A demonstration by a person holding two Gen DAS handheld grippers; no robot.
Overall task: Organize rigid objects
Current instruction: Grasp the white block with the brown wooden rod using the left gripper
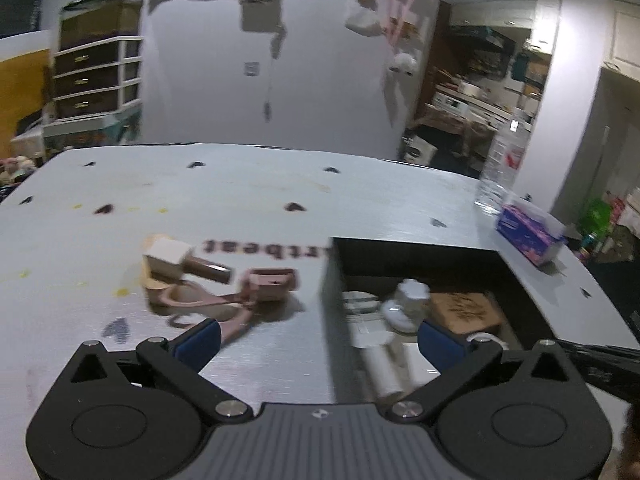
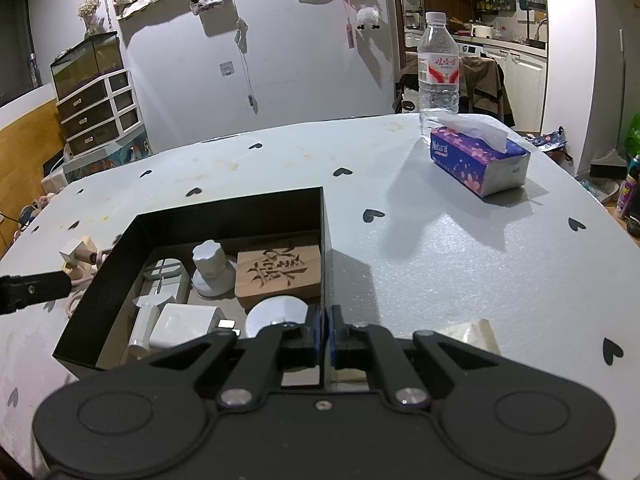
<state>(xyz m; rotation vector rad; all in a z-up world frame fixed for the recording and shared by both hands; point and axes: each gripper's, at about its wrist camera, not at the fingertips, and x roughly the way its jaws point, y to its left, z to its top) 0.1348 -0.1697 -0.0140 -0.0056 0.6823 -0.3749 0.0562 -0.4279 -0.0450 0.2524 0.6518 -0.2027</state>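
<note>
Nearest the lens, the right hand-held gripper [image 2: 325,334] pinches the thin right wall of the black box [image 2: 228,204], lower centre. The left hand-held gripper [image 1: 318,338] gapes wide, empty. Left of the box on the tabletop [image 1: 248,196], the small wooden mallet [image 1: 182,262] looks light and stiff; its blocky head suits gripping.

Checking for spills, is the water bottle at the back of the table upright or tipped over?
Upright: the water bottle stands cap-up behind the tissue pack.
</note>
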